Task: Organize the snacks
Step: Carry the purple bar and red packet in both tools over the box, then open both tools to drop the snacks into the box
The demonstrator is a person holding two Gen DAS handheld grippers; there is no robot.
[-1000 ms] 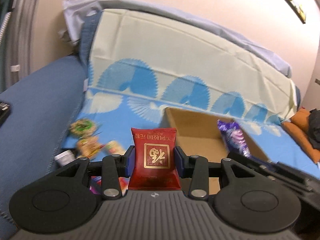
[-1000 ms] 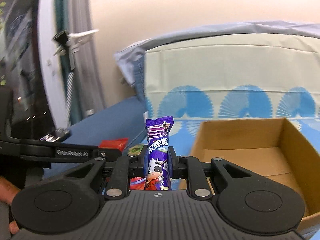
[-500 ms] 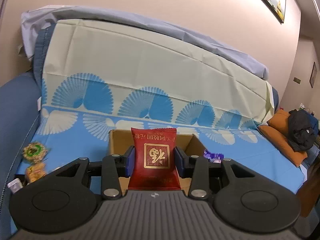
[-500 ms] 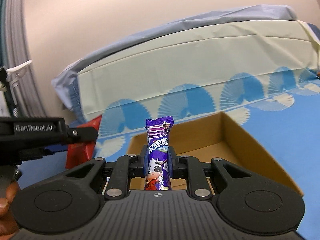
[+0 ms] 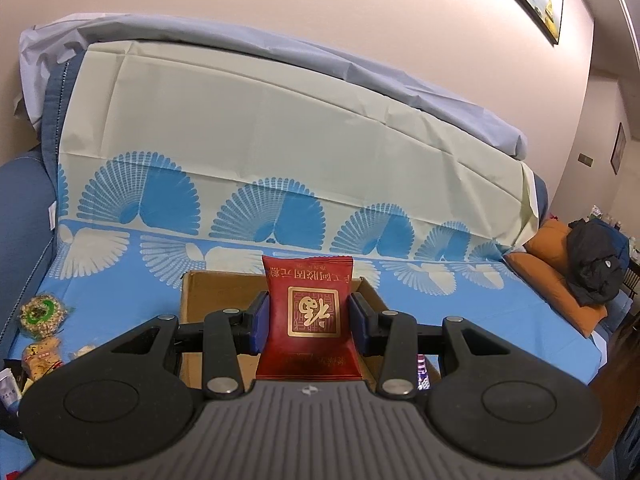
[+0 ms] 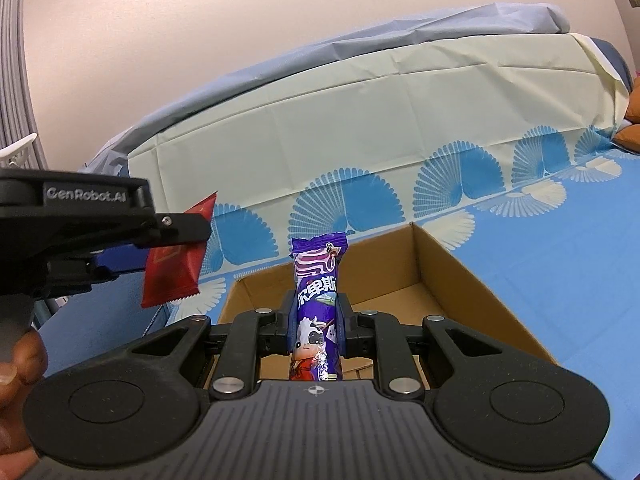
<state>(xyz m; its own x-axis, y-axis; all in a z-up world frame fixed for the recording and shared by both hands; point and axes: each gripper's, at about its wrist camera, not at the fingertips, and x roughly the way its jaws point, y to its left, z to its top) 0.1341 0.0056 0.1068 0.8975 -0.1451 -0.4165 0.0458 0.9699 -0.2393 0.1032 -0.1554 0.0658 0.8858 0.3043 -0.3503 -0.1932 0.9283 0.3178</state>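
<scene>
My left gripper (image 5: 308, 322) is shut on a red snack packet (image 5: 309, 312) with a gold square mark, held upright over the near edge of an open cardboard box (image 5: 200, 300). My right gripper (image 6: 316, 322) is shut on a slim purple candy bar wrapper (image 6: 318, 300) with a cartoon cow, held upright above the same cardboard box (image 6: 460, 280). In the right wrist view the left gripper (image 6: 188, 236) shows at the left with the red packet (image 6: 174, 268) hanging in it. A bit of the purple wrapper (image 5: 423, 372) peeks out low in the left wrist view.
The box sits on a sofa under a blue and cream cloth (image 5: 240, 184) with fan prints. Several loose snacks (image 5: 42, 314) lie at the left on the seat. An orange cushion (image 5: 556, 276) and a black bag (image 5: 596, 268) are at the right. A hand (image 6: 16, 364) shows at the left edge.
Both grippers swung towards the box with their snacks still held. In the left view the loose snacks slid to the far left edge; in the right view the box came under the purple bar.
</scene>
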